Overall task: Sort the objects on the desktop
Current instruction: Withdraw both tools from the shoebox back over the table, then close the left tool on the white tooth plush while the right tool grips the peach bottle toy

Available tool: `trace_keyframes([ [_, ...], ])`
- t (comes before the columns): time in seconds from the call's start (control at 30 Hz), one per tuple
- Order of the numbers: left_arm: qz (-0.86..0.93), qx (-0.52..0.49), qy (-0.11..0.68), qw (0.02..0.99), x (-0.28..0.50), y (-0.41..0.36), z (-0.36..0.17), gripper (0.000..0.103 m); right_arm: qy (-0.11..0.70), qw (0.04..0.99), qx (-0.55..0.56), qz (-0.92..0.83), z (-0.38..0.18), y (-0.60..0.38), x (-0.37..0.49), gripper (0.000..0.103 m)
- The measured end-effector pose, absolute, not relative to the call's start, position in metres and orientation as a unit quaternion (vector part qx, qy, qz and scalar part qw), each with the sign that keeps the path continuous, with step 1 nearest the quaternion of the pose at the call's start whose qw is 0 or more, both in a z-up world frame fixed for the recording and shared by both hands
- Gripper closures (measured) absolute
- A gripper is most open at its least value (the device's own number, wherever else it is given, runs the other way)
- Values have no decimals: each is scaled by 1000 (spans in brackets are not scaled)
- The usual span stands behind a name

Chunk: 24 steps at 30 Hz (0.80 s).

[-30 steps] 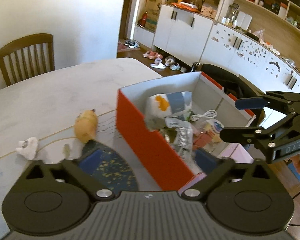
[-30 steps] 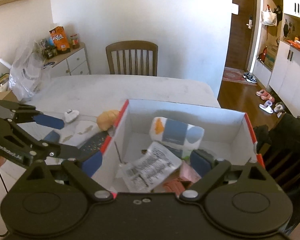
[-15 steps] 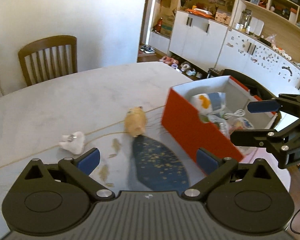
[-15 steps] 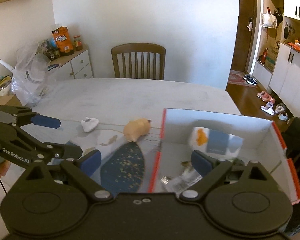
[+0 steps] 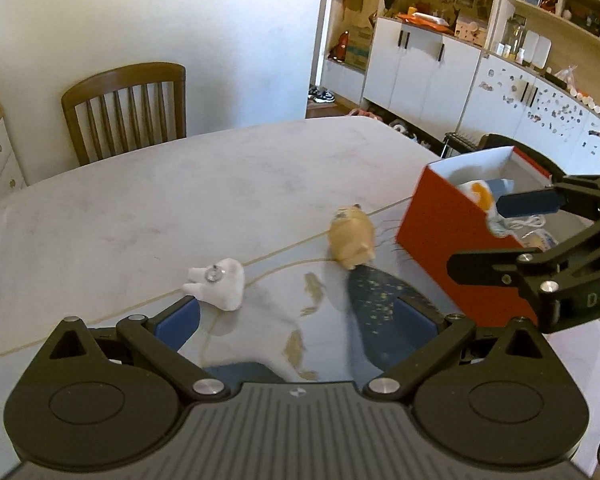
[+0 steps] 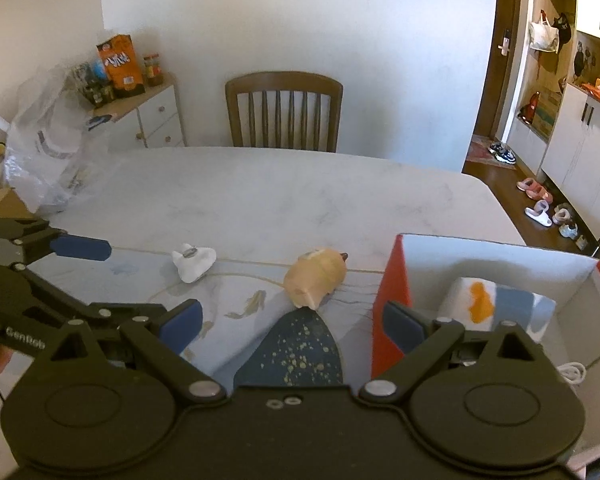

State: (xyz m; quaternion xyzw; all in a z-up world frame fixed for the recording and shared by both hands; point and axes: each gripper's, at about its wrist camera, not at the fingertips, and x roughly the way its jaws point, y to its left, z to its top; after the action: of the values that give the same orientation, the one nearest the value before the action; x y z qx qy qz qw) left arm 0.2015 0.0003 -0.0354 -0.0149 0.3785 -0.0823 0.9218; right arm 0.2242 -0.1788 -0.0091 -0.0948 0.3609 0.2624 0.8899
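Marble table point(image 5: 148, 208), chair point(image 6: 284, 110) behind. Left gripper point(image 5: 296, 320) wide open, empty; white tooth-shaped toy point(image 5: 220, 282) just past its left fingertip. Right gripper point(image 6: 292, 320) wide open, empty; tan pig toy point(image 6: 316, 276) ahead between fingers, red box point(image 6: 392, 280) at right finger.

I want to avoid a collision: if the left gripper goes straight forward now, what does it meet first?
Probably the patterned table mat just ahead of the open left gripper; the white tooth-shaped figurine sits near its left finger. Depth is uncertain.
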Motion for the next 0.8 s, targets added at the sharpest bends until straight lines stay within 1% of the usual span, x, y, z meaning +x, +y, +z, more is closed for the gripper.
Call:
trace_keyframes([
  [0.3, -60, 1, 383, 922, 234, 23, -64, 0, 378, 886, -105, 246, -30, -153, 261, 6],
  [0.63, -54, -10, 396, 917, 261, 38, -94, 0, 397, 881, -115, 232, -56, -132, 292, 6],
  [0.7, -51, -3, 394, 918, 264, 38, -98, 0, 403, 879, -116, 227, -61, -128, 298, 8],
  [0.8, -50, 16, 395, 917, 270, 36, -105, 0, 410, 878, -124, 214, -70, -122, 306, 7],
])
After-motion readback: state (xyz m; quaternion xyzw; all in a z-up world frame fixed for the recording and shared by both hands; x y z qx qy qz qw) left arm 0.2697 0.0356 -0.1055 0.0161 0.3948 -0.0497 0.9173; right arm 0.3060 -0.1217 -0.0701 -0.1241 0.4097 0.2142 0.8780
